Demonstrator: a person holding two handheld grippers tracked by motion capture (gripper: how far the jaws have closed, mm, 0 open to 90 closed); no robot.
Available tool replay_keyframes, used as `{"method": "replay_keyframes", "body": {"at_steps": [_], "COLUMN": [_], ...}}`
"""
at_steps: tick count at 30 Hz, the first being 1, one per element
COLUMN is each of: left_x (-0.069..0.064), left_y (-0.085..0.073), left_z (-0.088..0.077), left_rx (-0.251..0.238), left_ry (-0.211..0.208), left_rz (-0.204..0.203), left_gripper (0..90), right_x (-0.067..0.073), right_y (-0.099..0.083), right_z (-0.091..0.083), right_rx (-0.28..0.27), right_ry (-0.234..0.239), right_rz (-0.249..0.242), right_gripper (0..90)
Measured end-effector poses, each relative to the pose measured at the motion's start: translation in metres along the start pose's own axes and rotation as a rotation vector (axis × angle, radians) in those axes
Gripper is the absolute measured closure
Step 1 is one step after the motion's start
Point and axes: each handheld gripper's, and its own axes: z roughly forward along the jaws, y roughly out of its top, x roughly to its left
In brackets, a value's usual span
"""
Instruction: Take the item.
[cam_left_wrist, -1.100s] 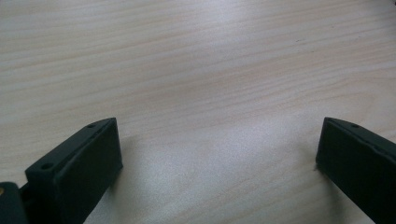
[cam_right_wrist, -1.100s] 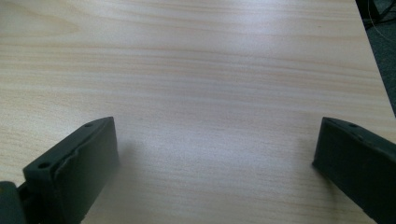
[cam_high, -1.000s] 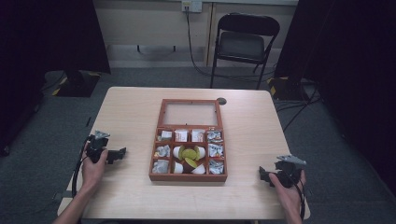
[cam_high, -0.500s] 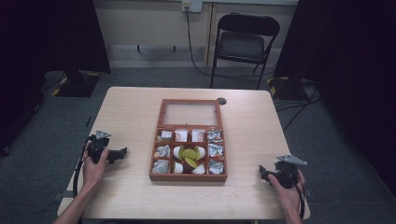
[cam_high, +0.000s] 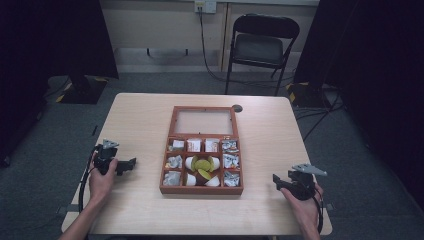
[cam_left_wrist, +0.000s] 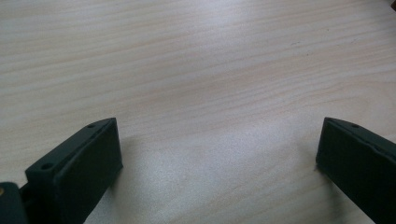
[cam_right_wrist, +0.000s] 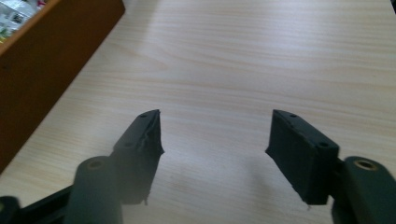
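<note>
Wooden box (cam_high: 202, 189) | left hand-held gripper (cam_left_wrist: 217, 154) wide | right hand-held gripper (cam_right_wrist: 215, 140) closing, empty

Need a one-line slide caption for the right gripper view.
Right gripper, jaws apart with nothing between them, over the pale wooden table beside the brown wooden box.

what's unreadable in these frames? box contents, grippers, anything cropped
- Wooden box: in the high view the packets in its side compartments are too small to identify or read.
- Middle compartments: white cups and yellow-green pieces overlap; count unclear.
- Right gripper view: the box wall hides its inside, and the frame's left edge crops it.
- Left gripper: both pads run off the bottom edge.
- Right gripper: jaws just closing, nothing between.
</note>
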Motion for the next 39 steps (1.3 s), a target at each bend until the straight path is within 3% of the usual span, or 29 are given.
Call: {"method": "replay_keyframes", "body": {"at_steps": [12,22,35,39], "left_x": [0.000,0.000,0.000,0.000], "left_y": [0.000,0.000,0.000,0.000], "left_z": [0.000,0.000,0.000,0.000], "left_rx": [0.003,0.003,0.001,-0.001], "left_ry": [-0.003,-0.003,-0.002,-0.001], "left_rz": [0.002,0.002,0.000,-0.001], "left_gripper": [0.0,0.0,0.0,0.0], "right_x": [0.027,0.051,0.087,0.102], "right_y": [0.019,0.032,0.051,0.066], "right_z": [-0.004,0.001,0.009,0.009], "right_rx": [-0.045,-0.025,-0.038,-0.054], "right_ry": [0.106,0.195,0.295,0.332], "right_rz": [-0.036,-0.085,-0.154,-0.181], "right_gripper": [44.0,50.1,47.6,47.3]}}
